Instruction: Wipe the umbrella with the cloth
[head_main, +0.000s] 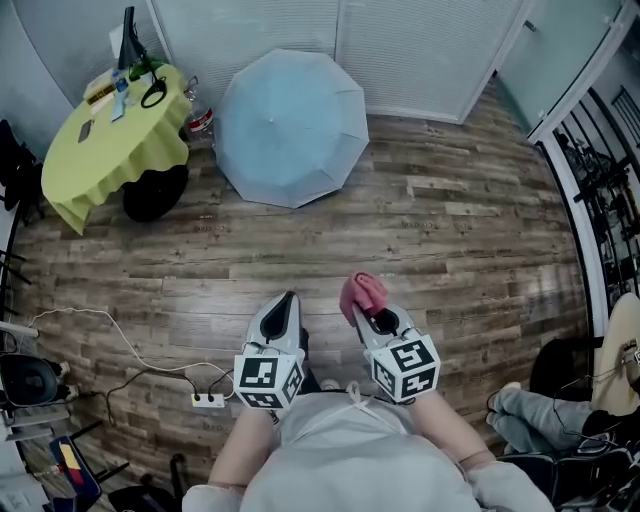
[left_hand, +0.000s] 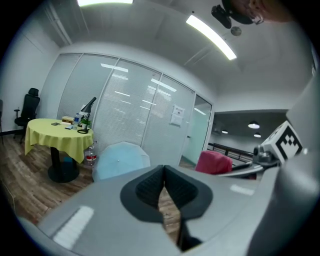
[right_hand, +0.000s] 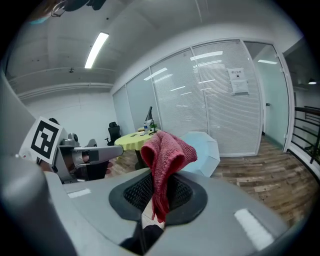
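Observation:
An open light-blue umbrella (head_main: 292, 125) rests canopy-up on the wooden floor by the blinds, well ahead of both grippers; it also shows as the umbrella (left_hand: 120, 158) and umbrella (right_hand: 204, 152) in the gripper views. A red cloth (right_hand: 165, 165) stands up from my right gripper (right_hand: 159, 195), whose jaws are shut on it; the cloth (head_main: 362, 293) bunches at the tip of the right gripper (head_main: 358, 310) in the head view. My left gripper (head_main: 287, 303) is held beside it, shut and empty, its pads (left_hand: 149, 187) meeting.
A round table with a yellow-green tablecloth (head_main: 120, 130) stands left of the umbrella, carrying a lamp and small items. A plastic bottle (head_main: 199, 118) sits between them. A white cable and power strip (head_main: 208, 400) lie at lower left. A seated person's legs (head_main: 520, 415) are at right.

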